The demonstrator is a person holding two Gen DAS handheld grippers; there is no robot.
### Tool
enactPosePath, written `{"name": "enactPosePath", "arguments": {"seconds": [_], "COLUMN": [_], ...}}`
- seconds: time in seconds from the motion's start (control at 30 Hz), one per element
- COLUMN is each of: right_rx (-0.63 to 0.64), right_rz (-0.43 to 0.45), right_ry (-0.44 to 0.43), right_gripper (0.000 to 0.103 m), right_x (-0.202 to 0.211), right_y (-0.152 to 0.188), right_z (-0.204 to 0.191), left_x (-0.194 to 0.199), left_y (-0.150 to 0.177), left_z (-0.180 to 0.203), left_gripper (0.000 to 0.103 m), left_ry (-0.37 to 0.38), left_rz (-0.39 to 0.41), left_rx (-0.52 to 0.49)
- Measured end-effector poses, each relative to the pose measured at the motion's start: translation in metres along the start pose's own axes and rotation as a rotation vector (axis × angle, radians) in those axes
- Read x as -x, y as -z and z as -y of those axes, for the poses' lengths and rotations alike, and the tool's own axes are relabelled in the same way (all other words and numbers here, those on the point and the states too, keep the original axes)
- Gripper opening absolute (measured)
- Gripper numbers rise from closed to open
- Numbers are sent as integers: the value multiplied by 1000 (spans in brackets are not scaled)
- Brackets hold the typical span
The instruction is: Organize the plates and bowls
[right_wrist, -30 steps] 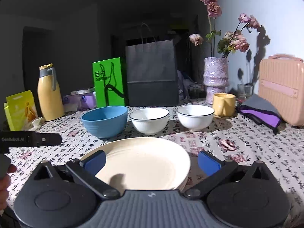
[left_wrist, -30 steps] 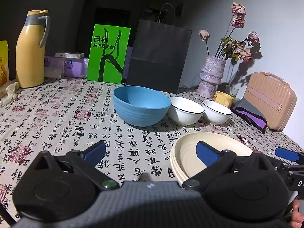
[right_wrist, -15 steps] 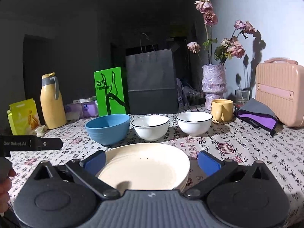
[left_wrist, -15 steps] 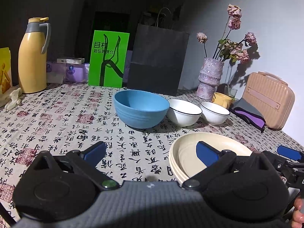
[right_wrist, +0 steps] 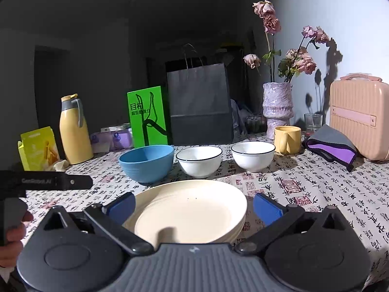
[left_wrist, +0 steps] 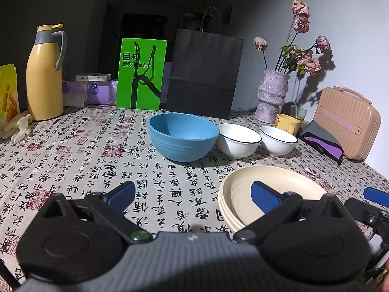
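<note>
**Both grippers open over the plate stack, bowls not yet nested**

We see a stack of cream plates (right_wrist: 189, 211) lying on a tablecloth (left_wrist: 80, 160) printed with Chinese characters. Our right gripper (right_wrist: 193, 205) hovers low over the stack, fingers spread wide to either side and holding nothing. Our left gripper (left_wrist: 193, 193) is also spread and empty, just left of the plates, with its right finger over their rim.

Just behind the plates stand three bowls in a row: a blue bowl (left_wrist: 183, 136) on the left, a white bowl with a dark rim (left_wrist: 238, 140) touching or nearly touching it, and a second white bowl (left_wrist: 278, 139) beside that. A yellow mug (right_wrist: 287, 139) sits just behind the second white bowl, and a purple vase of dried roses (right_wrist: 278, 108) behind the mug.

We judge the bowls' closeness the main risk: a wide finger reaching for one could knock its neighbour. The glazed white bowls look slippery, so a shallow pinch on the rim could slide off. A high swing toward the back could catch the mug or vase.
</note>
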State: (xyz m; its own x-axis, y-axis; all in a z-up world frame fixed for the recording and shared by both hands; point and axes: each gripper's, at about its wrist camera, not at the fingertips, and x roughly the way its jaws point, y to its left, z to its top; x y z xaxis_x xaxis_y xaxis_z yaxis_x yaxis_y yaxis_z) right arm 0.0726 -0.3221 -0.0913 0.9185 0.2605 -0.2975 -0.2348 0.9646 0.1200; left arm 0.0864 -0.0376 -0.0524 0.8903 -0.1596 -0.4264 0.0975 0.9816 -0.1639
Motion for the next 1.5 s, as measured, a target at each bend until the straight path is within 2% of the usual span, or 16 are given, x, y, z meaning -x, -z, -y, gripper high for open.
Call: {"name": "enactPosePath", "arguments": {"seconds": [0.47,0.8,1.27,1.5], "right_rx": [-45,-53,-31,-44], "right_rz": [-48,-73,-146,-201], "right_ry": [1,23,15,-9], "right_gripper": [103,103,103,103], "right_x": [-8,-22,-66,-89], "right_y": [-9,-14,-24,-42], "right_z": [5,7,-6,1], "left_x": [-3,-17,-43,-52], "left_y": [-15,-26,-43,-68], "left_z": [6,-3,-20,-25], "left_gripper": [103,103,103,103], "left_ry": [-2,6,10,12], "left_rz": [-21,-35,-54,-50], "left_rx": [-49,-45,-58,-34]}}
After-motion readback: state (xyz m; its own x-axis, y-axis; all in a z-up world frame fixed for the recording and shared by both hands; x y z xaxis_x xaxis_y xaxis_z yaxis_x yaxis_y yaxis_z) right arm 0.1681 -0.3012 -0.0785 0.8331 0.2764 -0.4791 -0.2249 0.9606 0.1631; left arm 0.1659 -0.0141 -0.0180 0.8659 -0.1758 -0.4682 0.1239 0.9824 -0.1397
